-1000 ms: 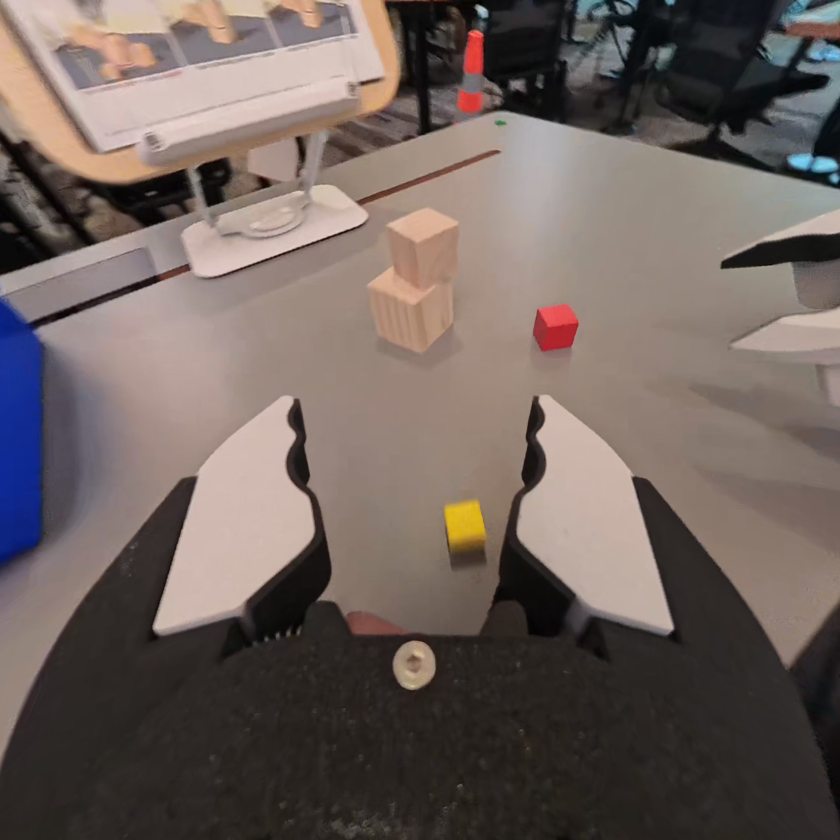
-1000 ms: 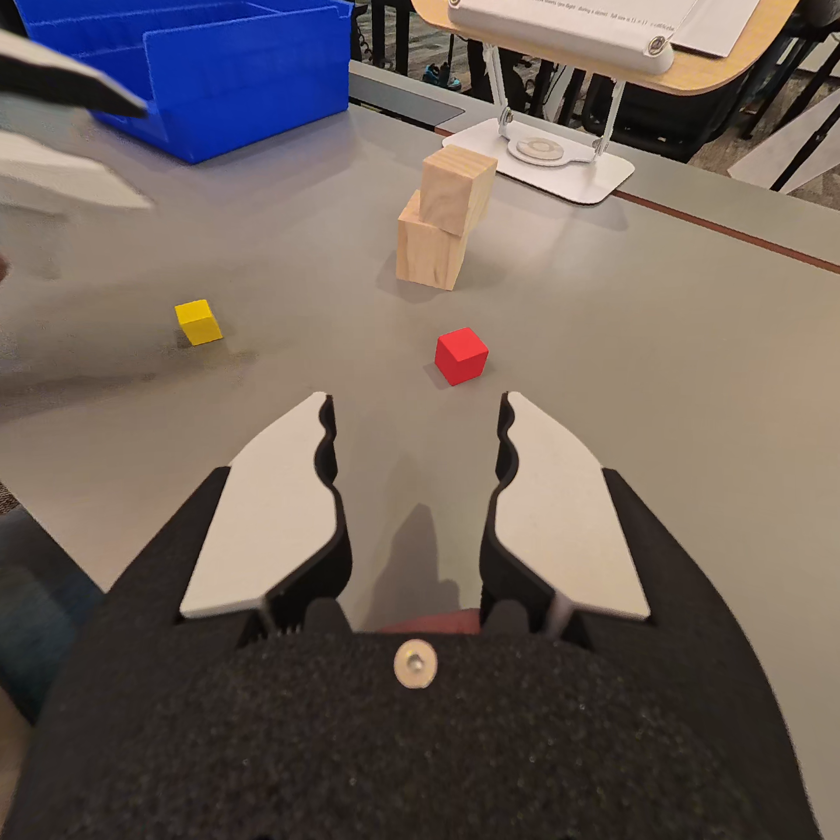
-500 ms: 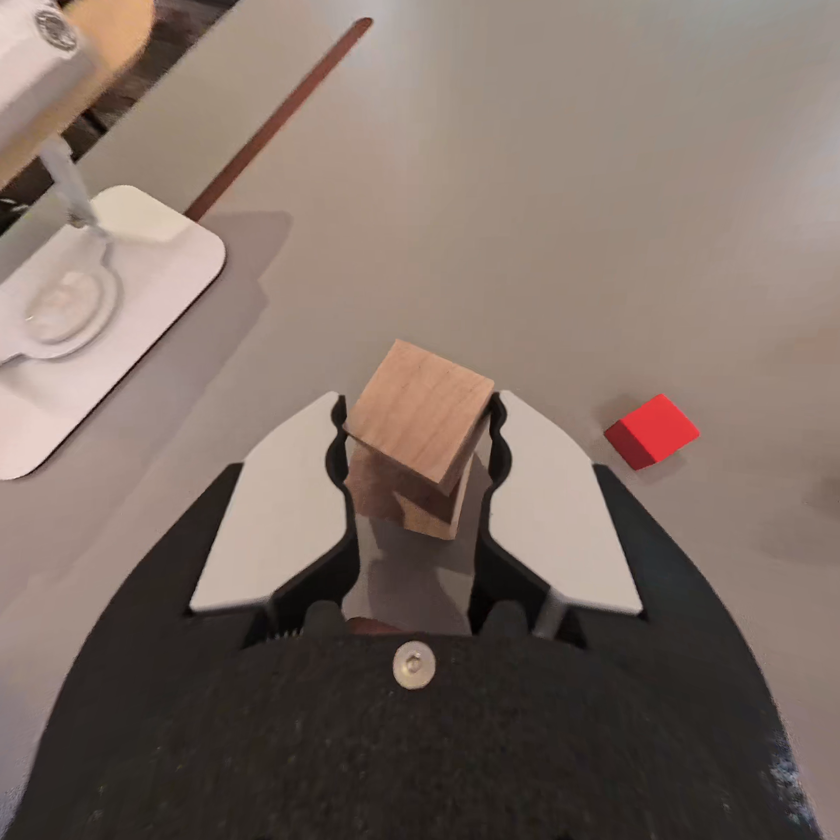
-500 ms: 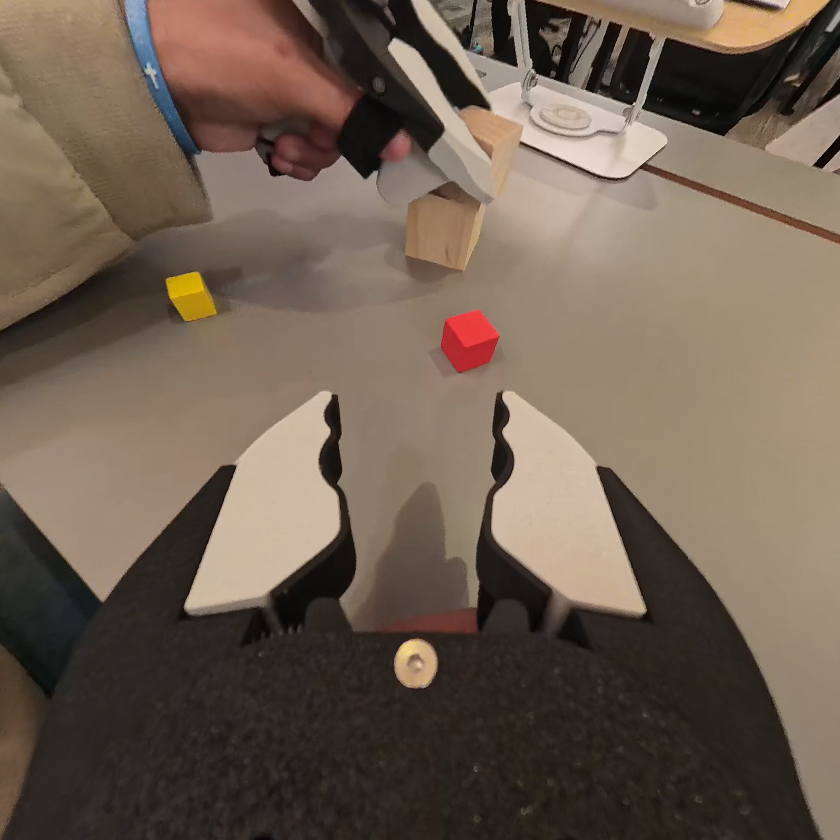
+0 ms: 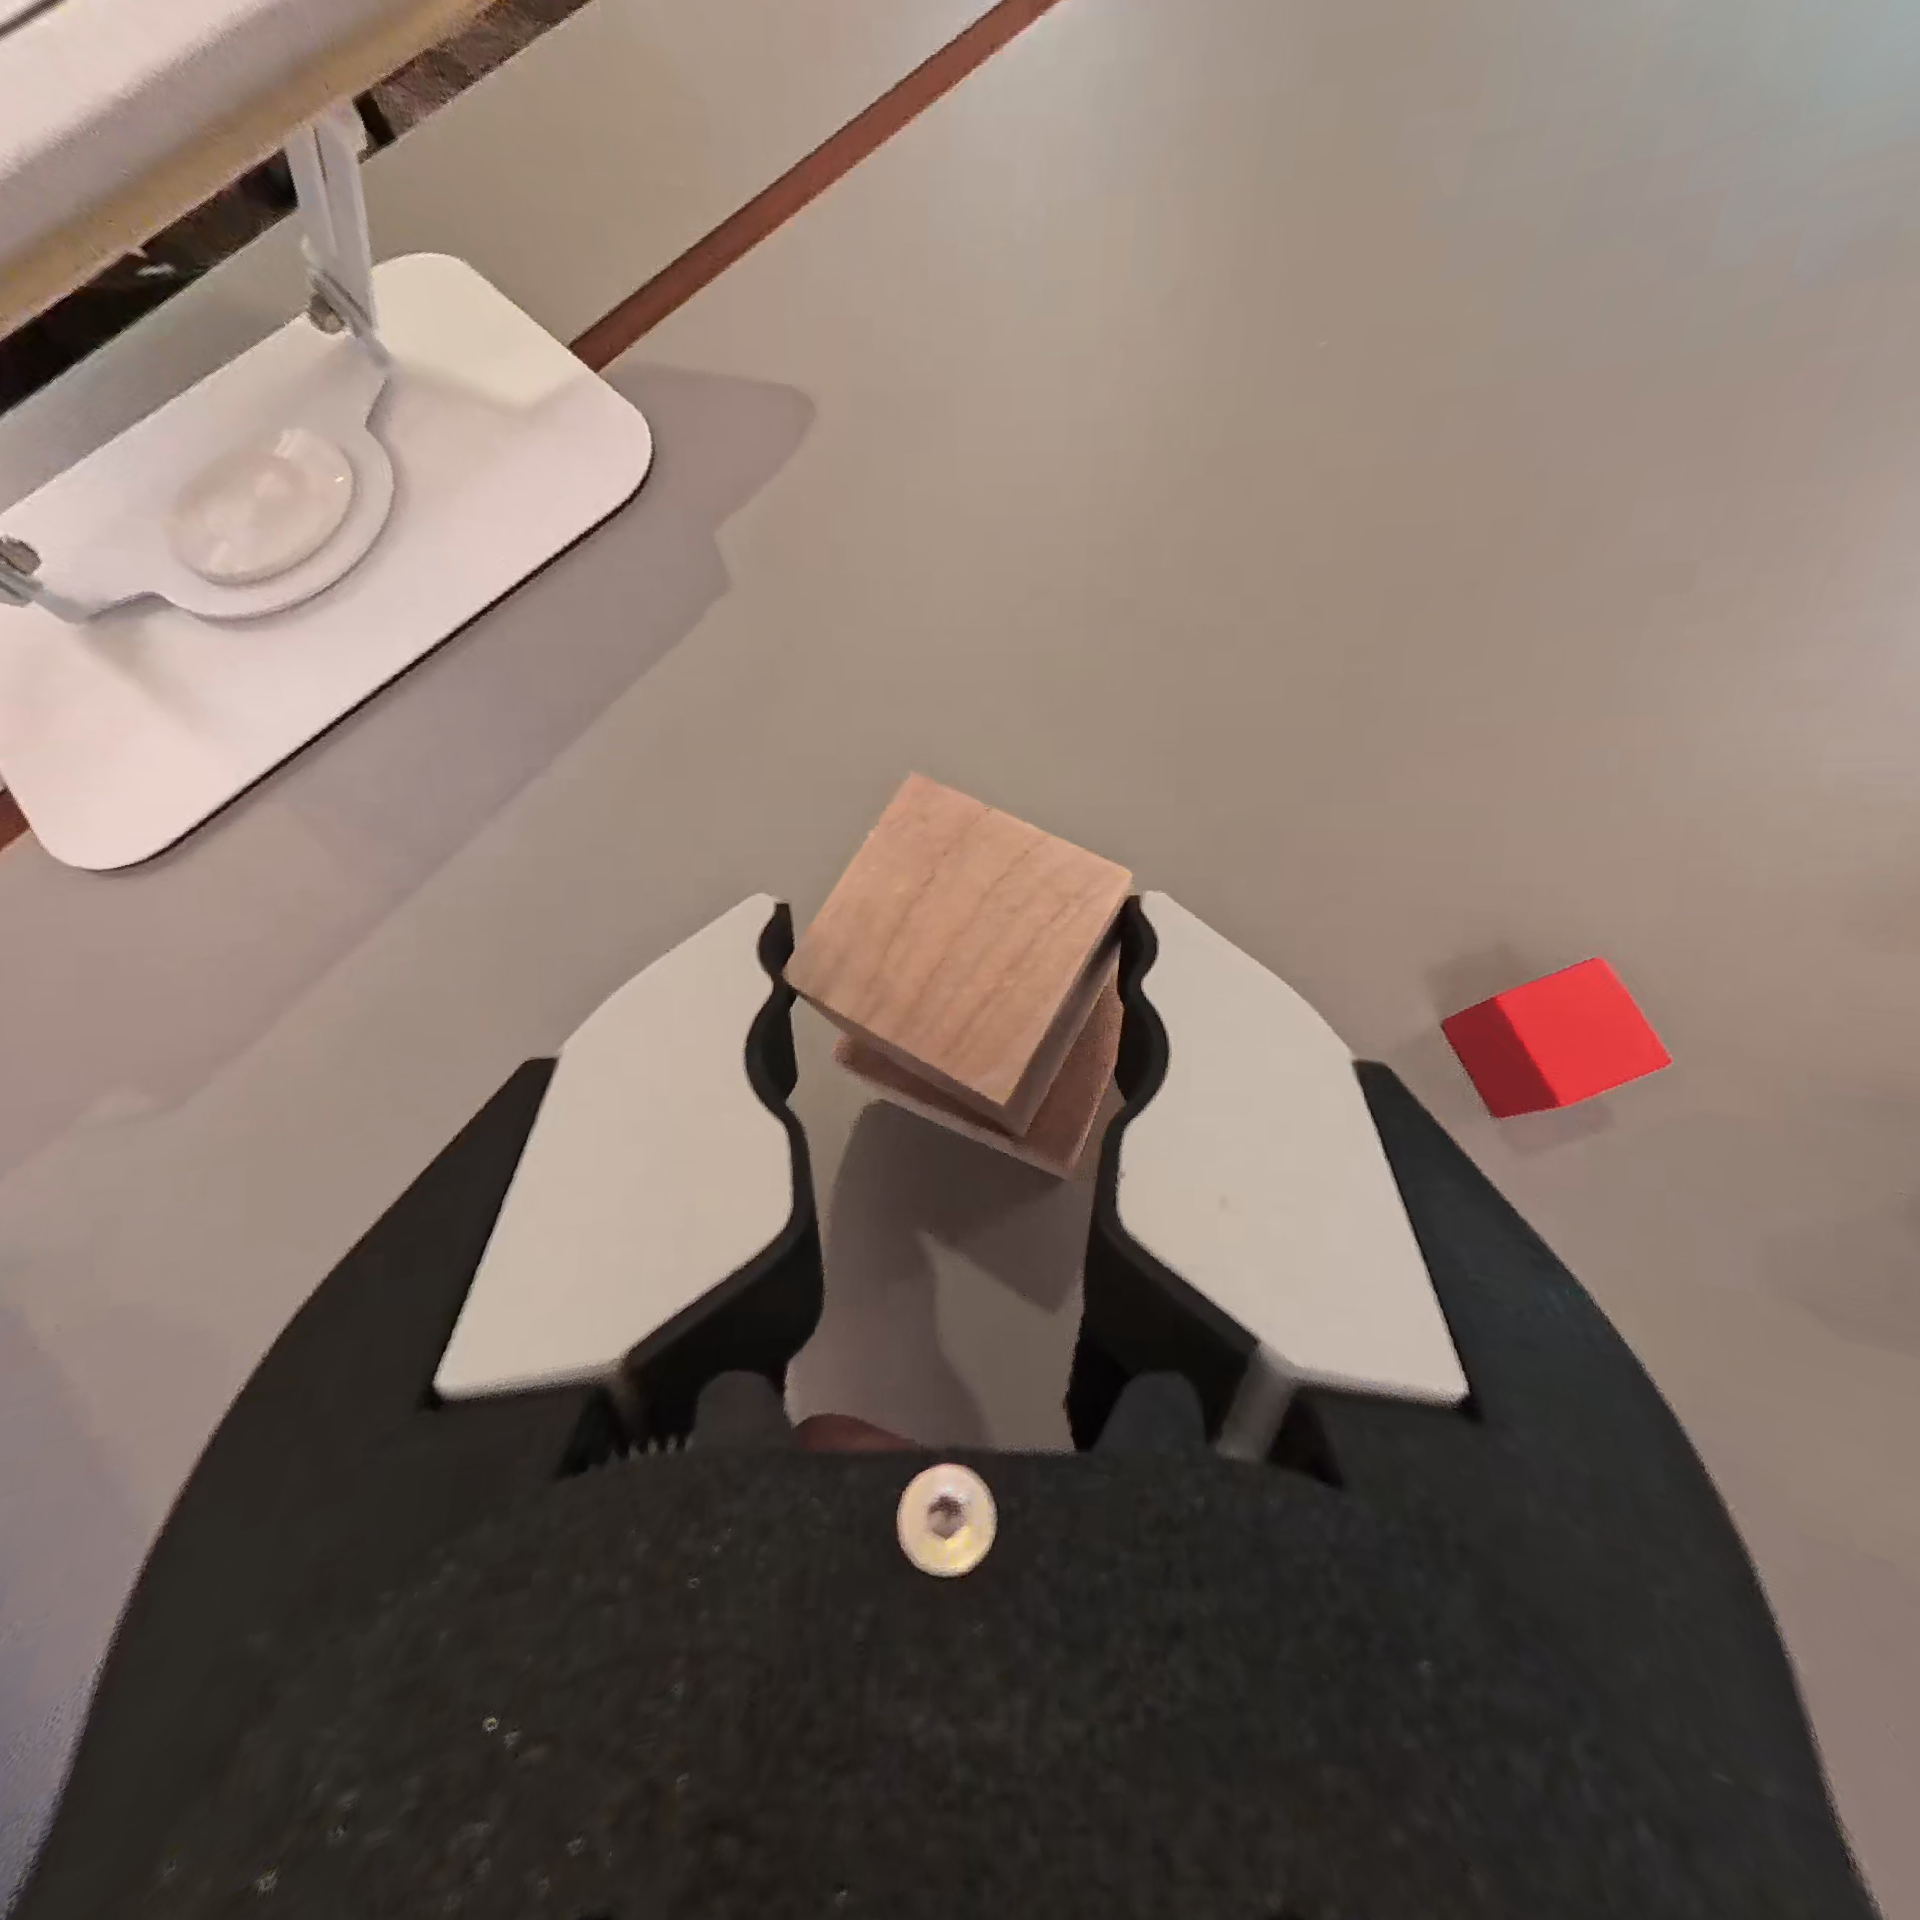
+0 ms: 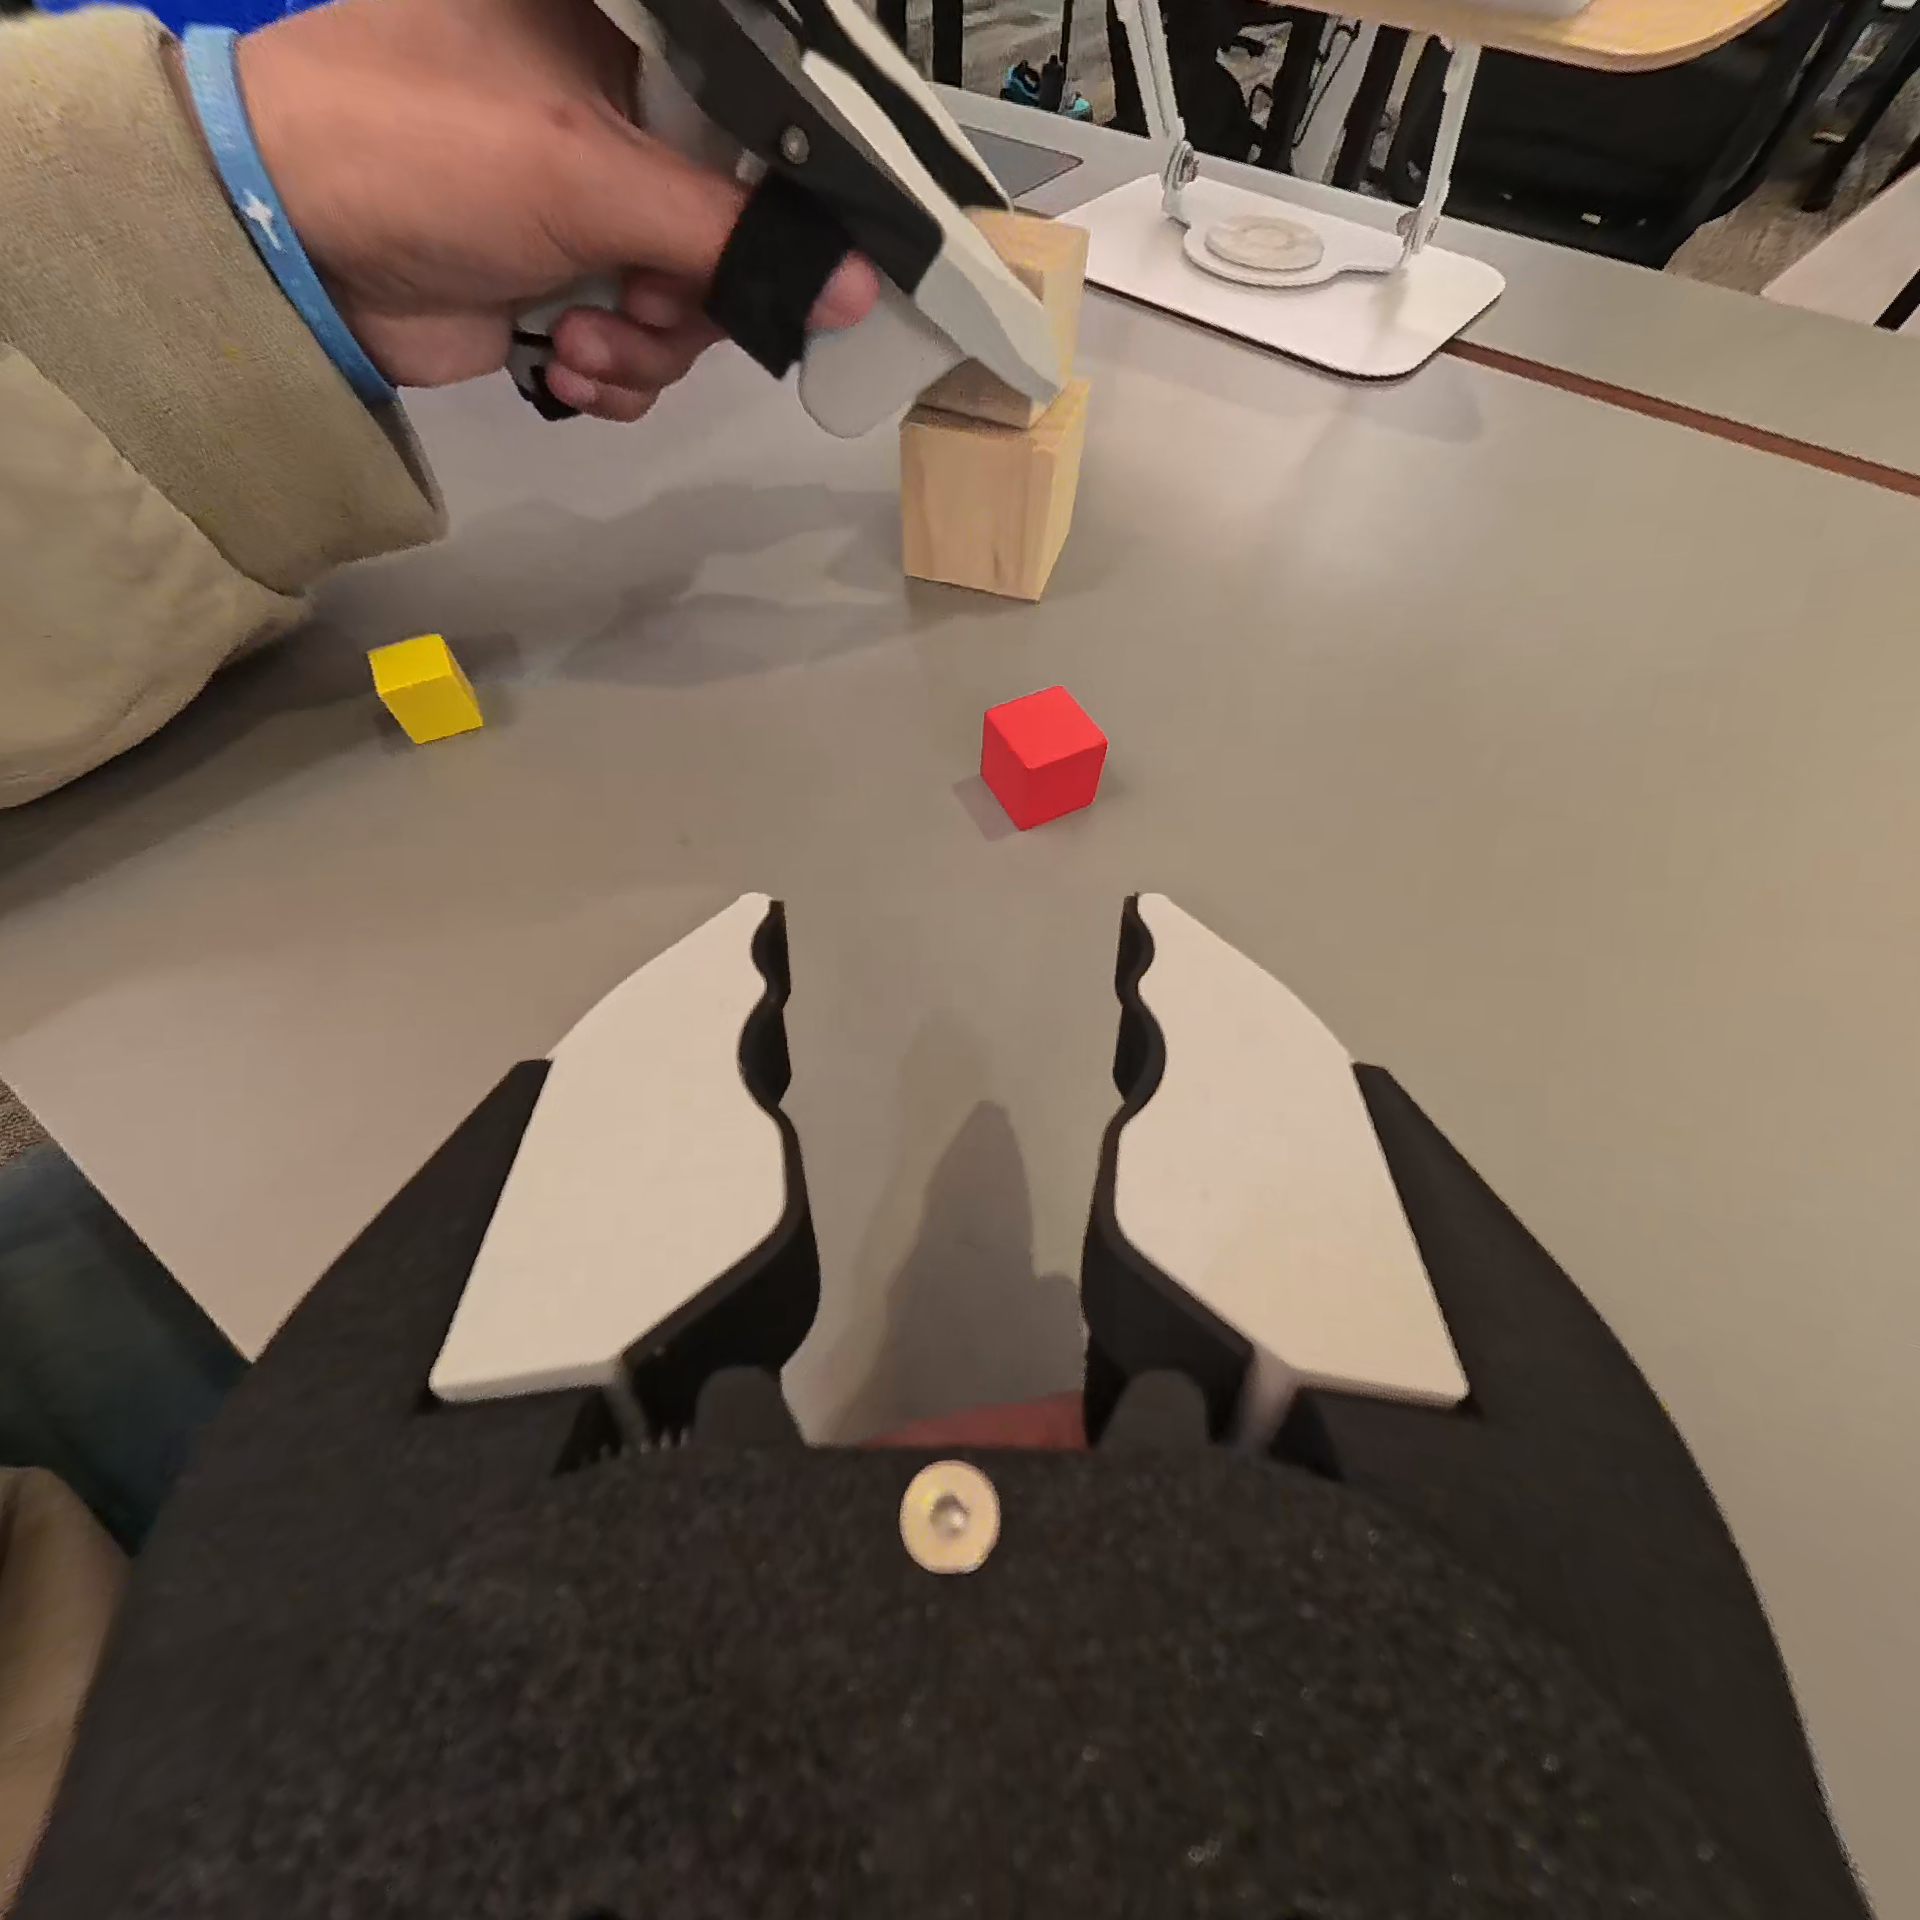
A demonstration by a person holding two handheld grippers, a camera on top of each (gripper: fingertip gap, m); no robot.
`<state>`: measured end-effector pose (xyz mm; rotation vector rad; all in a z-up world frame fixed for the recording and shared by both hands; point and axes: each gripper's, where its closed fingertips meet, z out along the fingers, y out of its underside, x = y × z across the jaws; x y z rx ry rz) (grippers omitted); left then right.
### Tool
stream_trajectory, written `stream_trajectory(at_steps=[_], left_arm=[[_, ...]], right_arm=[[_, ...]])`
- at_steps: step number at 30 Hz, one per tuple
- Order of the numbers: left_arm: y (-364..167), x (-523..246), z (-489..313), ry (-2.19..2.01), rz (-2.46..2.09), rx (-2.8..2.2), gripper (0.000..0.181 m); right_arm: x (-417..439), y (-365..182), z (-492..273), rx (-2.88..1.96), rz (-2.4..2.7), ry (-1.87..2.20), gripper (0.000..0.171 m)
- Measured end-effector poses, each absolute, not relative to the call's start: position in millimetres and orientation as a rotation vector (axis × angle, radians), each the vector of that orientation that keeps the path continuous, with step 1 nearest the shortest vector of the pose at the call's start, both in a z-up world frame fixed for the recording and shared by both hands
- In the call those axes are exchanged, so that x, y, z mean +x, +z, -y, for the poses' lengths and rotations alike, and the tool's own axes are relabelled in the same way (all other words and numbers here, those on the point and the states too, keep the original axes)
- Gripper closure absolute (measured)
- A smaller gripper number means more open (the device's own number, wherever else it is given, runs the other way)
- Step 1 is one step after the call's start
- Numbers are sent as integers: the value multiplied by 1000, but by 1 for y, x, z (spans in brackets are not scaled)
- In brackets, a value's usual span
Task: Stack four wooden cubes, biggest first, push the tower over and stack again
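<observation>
Left gripper (image 5: 956, 940) clamped on the upper wooden cube (image 5: 956, 966), turned askew atop the larger wooden cube (image 6: 987, 499) beneath, red cube (image 5: 1553, 1034) just to its right, right gripper (image 6: 951, 925) held apart and empty, red cube ahead, yellow cube (image 6: 424, 688) far left, white stand base (image 5: 260, 551) beyond on grey table (image 5: 1351, 520).

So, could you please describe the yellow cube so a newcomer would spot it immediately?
Start at the two plain wooden cubes stacked mid-table. The yellow cube sits alone on the grey table, left of the red cube, near a beige sleeve. It is the only yellow thing.
</observation>
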<state>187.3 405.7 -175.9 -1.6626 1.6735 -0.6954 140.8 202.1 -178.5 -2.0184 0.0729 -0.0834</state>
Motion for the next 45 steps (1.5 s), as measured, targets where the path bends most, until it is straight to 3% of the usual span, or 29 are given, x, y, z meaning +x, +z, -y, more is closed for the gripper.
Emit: stream_trajectory(at_steps=[3,5,8,14,22,31,34,35,45], left_arm=[[-175,189,-405,-710,-1629,-1673,120],[-165,187,-404,-748,-1577,-1633,88],[-144,166,-392,-812,-1568,-1582,80],[-118,59,-345,-1023,-1444,-1519,92],[-160,-51,-301,-951,-1150,-1666,101],[-175,-56,-271,-783,-1283,-1564,109],[-177,-60,-269,-758,-1305,-1547,112],[-176,-61,-269,-755,-1301,-1546,113],[-181,-59,-271,-813,-1306,-1582,115]], right_arm=[[140,-178,-202,-2023,-57,-99,111],[140,-181,-201,-2039,-47,-107,110],[142,-186,-199,-2066,-30,-130,110],[141,-194,-197,-2102,13,-150,110],[156,-193,-233,-2260,304,-184,110],[176,-232,-287,-2597,662,-138,117],[177,-236,-288,-2665,668,-110,141],[180,-234,-290,-2672,657,-124,142],[175,-137,-358,-2433,850,-151,142]])
